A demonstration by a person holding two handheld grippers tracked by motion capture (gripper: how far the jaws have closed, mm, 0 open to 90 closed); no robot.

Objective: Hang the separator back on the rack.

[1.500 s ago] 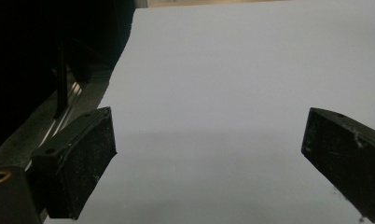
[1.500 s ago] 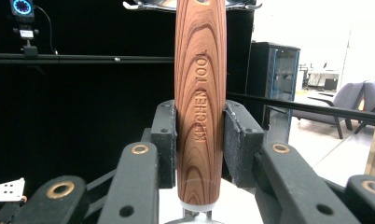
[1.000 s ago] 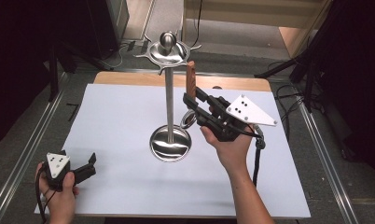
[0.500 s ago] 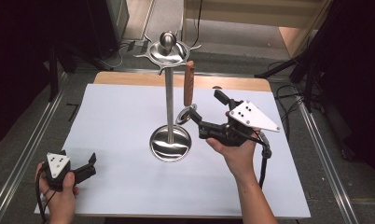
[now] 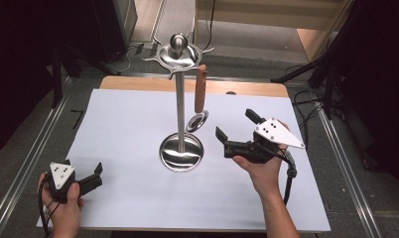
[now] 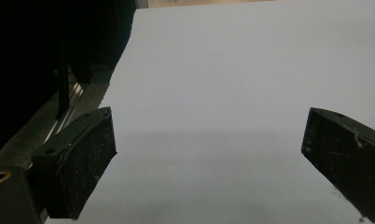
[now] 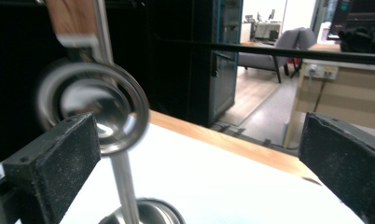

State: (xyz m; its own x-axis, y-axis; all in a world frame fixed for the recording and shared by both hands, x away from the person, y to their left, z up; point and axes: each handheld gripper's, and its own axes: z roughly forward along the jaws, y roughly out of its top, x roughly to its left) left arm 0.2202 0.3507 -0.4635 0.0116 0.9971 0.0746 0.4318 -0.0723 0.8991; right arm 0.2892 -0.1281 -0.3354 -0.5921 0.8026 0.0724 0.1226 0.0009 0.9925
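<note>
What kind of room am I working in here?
Probably an office or lab set up for recording: a white-topped table between metal rails, cables on the floor, and office chairs beyond.

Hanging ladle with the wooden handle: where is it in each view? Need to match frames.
High view: ladle hangs from the stand's top ring, right of the pole, bowl just above the base.
Right gripper view: its bowl sits upper left, blurred, above the near jaw.
Left gripper view: not in the picture; white table cover between open jaws.
Shared landmark: the stand's steel pole.
</note>
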